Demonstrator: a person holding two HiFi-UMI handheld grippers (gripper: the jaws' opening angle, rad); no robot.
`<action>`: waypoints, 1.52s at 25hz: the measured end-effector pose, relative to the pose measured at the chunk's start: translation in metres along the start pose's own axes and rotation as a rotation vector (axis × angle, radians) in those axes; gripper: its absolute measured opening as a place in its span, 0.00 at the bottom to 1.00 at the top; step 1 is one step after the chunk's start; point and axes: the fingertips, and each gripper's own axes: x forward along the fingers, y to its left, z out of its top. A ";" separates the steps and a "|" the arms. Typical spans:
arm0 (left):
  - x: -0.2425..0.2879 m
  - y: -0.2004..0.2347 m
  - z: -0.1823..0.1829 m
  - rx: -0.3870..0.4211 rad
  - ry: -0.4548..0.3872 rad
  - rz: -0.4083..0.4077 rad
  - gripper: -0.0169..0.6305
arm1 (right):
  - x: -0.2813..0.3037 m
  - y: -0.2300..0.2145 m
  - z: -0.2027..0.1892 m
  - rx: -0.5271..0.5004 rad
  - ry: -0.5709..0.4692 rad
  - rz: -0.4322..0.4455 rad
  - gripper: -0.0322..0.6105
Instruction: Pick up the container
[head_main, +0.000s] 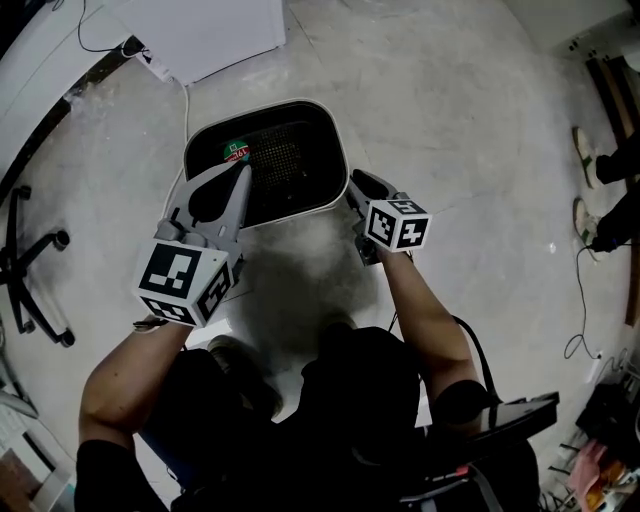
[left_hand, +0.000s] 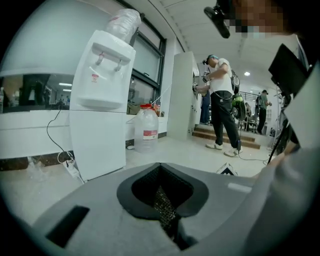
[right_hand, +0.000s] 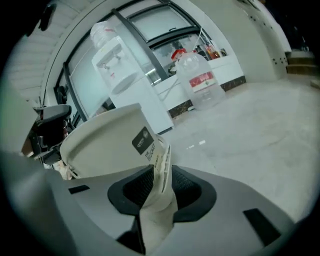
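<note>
Main risk is a lopsided lift: the right gripper (head_main: 357, 188) is holding the container (head_main: 339, 150) by one side only. Its fingers (right_hand: 235, 200) are pinching the thin white wall at the rim, right of centre in the head view. With the load hanging from that single bite, the container is likely to tilt away, the wall to flex, and the rim to slide out of the pads. The left gripper (head_main: 243, 171) is not helping. Its fingers (head_main: 225, 195) are pressed together with nothing between them, tips showing over the near-left rim, and its own view is looking out at a water dispenser (left_hand: 100, 100), not the container. A second risk is the small green, red and white item (head_main: 237, 152) lying inside toward the upper left, which could slide and shift the weight if the container is tipping. The container is a white rounded-rectangular bucket with a dark interior. It appears to be sitting on the pale floor (head_main: 450, 90), upper centre of the head view, just ahead of the person. In the right gripper view its outer wall (right_hand: 100, 145) is showing plain and smooth, with a small dark label (right_hand: 143, 140) near the rim and print running down beside it.
</note>
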 end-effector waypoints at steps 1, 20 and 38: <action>-0.001 0.001 -0.001 -0.023 0.007 0.001 0.03 | 0.003 0.002 -0.005 0.022 0.011 0.022 0.18; -0.001 -0.011 0.003 -0.071 0.018 -0.047 0.04 | 0.020 -0.003 -0.037 0.329 0.181 0.105 0.14; 0.004 -0.014 0.026 0.026 -0.046 -0.034 0.04 | -0.044 0.005 0.047 0.132 0.096 -0.172 0.13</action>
